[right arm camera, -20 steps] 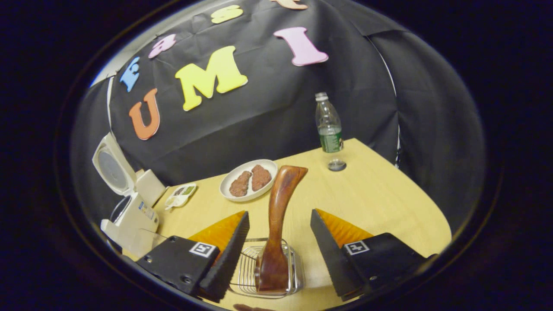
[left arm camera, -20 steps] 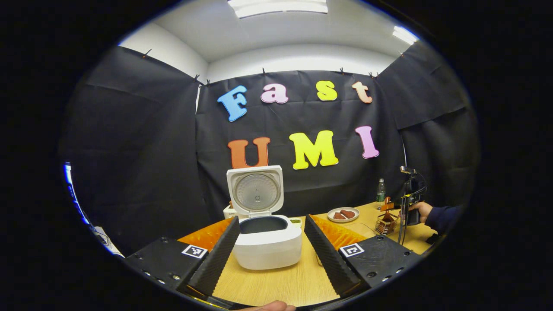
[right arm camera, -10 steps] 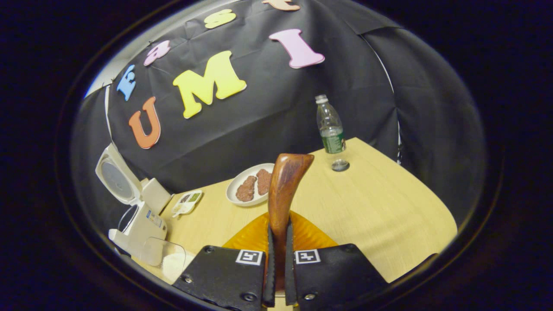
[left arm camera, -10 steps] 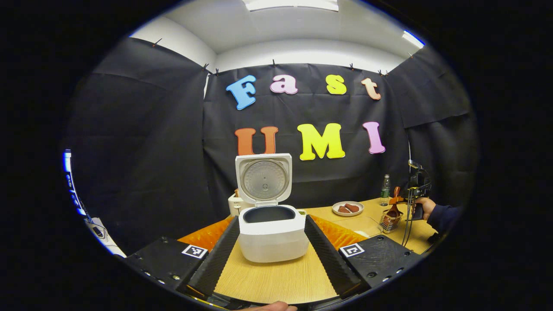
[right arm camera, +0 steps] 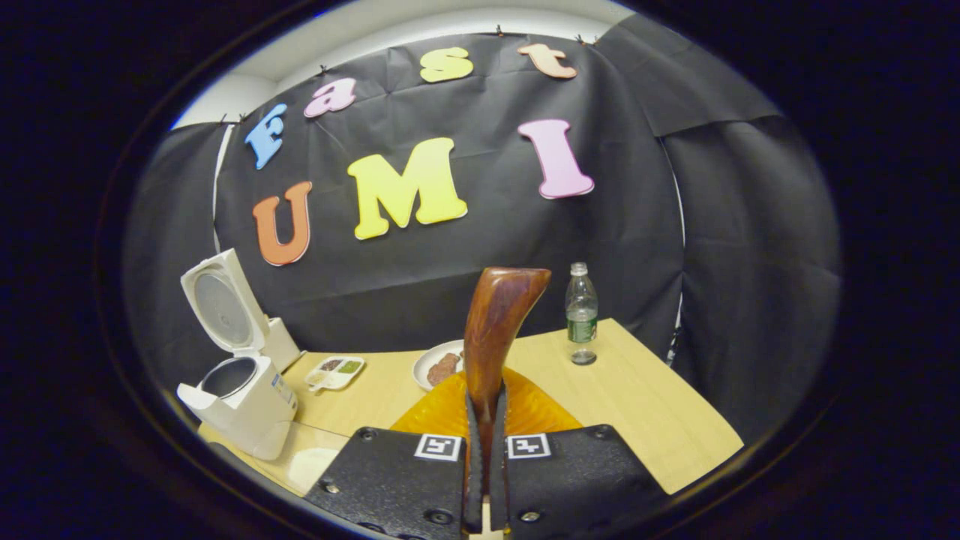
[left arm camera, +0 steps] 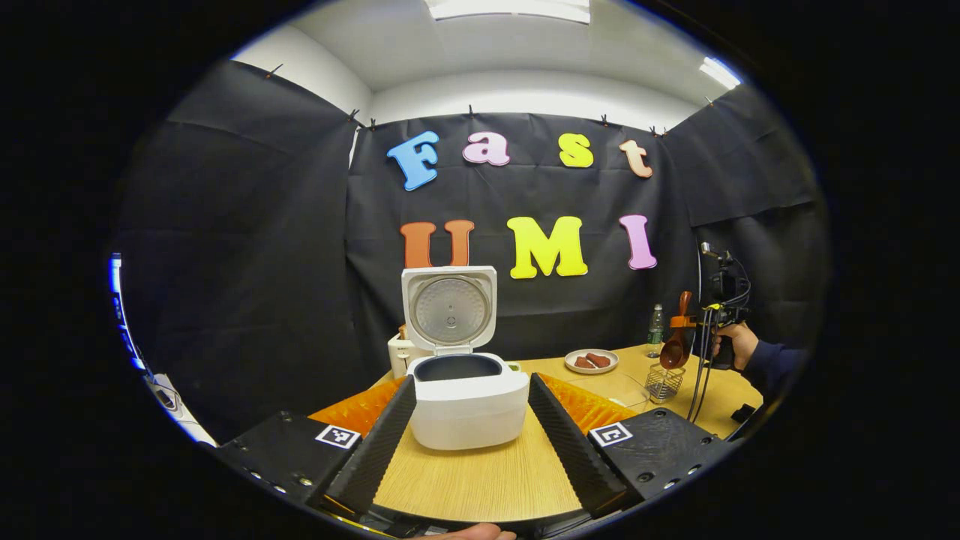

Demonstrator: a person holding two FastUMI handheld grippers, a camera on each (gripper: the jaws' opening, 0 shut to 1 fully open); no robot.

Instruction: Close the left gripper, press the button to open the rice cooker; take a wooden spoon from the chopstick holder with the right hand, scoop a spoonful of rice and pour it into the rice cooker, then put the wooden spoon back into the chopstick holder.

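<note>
While clamped in the right tool (right arm camera: 484,480), glossy reddish-brown wooden spoon (right arm camera: 491,330), handle curved upward, left tool (left arm camera: 469,435) wide.

No word, brand or number can be made out on any item. Square black-and-white coded markers (left arm camera: 337,436) are fixed on the black blocks of the left tool, one on each, and a like pair (right arm camera: 439,447) is seen on the blocks of the right tool; these are patterns, not readable text. A green label is wrapped around the clear plastic bottle (right arm camera: 581,313) on the pale wooden counter (right arm camera: 637,405), and a small printed panel is borne on the front of the white rice cooker (right arm camera: 247,394), but both are too small to be read.
</note>
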